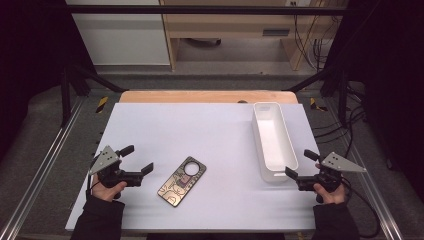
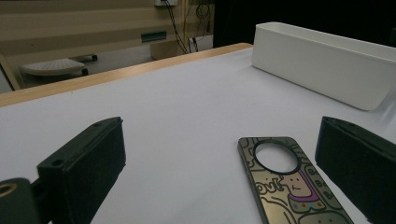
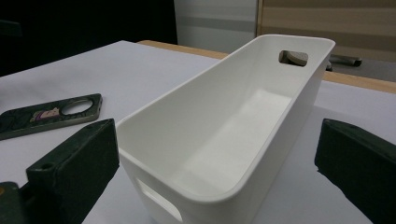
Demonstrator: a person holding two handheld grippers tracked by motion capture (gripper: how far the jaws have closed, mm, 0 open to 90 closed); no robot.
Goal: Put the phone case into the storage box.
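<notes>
Phone case (image 1: 182, 182), dark with a cartoon print and a round camera cut-out, is seen lying flat on the white table sheet (image 1: 200, 130), at about six o'clock from the sheet's centre in the high view; its cut-out end is turned toward one o'clock; it is touched by neither gripper. Left gripper (image 1: 138, 159) is held at nine o'clock of the case, just beside it, with its jaws spread wide and nothing between them; in the left gripper view the case (image 2: 289, 186) is seen close ahead, lying nearer the right-hand jaw, bare sheet (image 2: 177, 116) being seen between the jaws. White bin (image 1: 272, 141), long and narrow, is set at three o'clock of the case, well apart from it, its long side running toward twelve o'clock; its inside is seen bare. Right gripper (image 1: 300, 164) is held at the bin's near end, at about five o'clock of it, jaws likewise spread wide and holding nothing; in the right gripper view the bin (image 3: 224, 140) is seen framed between the jaws, a handle slot being seen in each end wall, and the case (image 3: 46, 116) is seen at ten o'clock.
</notes>
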